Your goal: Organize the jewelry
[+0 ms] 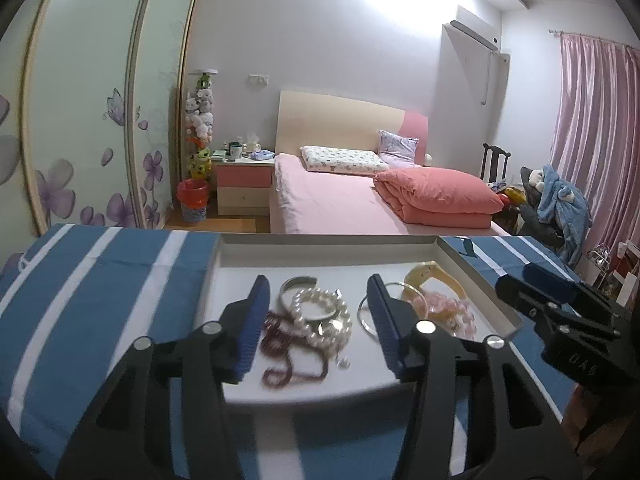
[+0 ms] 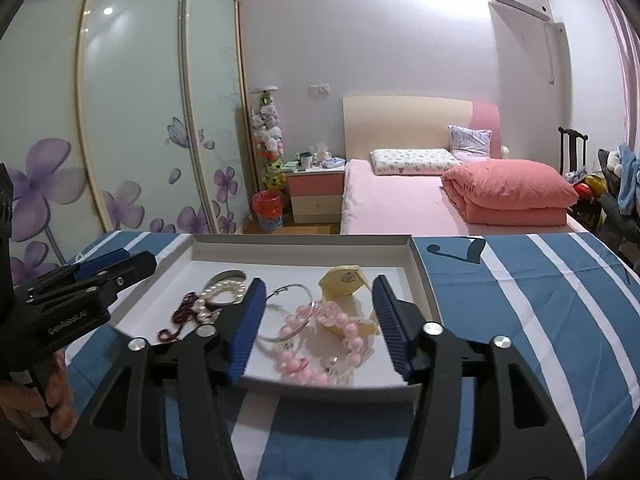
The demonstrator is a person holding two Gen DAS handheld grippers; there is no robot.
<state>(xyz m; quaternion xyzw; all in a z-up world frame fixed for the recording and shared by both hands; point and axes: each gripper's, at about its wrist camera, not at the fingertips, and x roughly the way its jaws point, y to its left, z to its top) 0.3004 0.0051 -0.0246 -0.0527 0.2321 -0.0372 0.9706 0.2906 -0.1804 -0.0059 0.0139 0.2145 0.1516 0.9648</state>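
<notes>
A shallow white tray (image 1: 320, 254) lies on a blue-and-white striped cloth and holds loose jewelry. In the left wrist view my left gripper (image 1: 316, 312) is open just above a white pearl bracelet (image 1: 324, 312), a silver cuff (image 1: 298, 282) and a dark red bead string (image 1: 280, 340). In the right wrist view my right gripper (image 2: 318, 312) is open above a pink bead bracelet (image 2: 316, 344), a thin silver bangle (image 2: 290, 312) and a yellow cuff (image 2: 348, 280). Each gripper shows at the edge of the other's view: the right gripper (image 1: 556, 300) and the left gripper (image 2: 92, 276).
The striped cloth (image 2: 520, 300) covers the table around the tray (image 2: 304, 250). Beyond the table's far edge are a pink bed (image 1: 340, 200), a nightstand (image 1: 244, 184), a red bin (image 1: 193, 200) and flowered wardrobe doors (image 1: 80, 120).
</notes>
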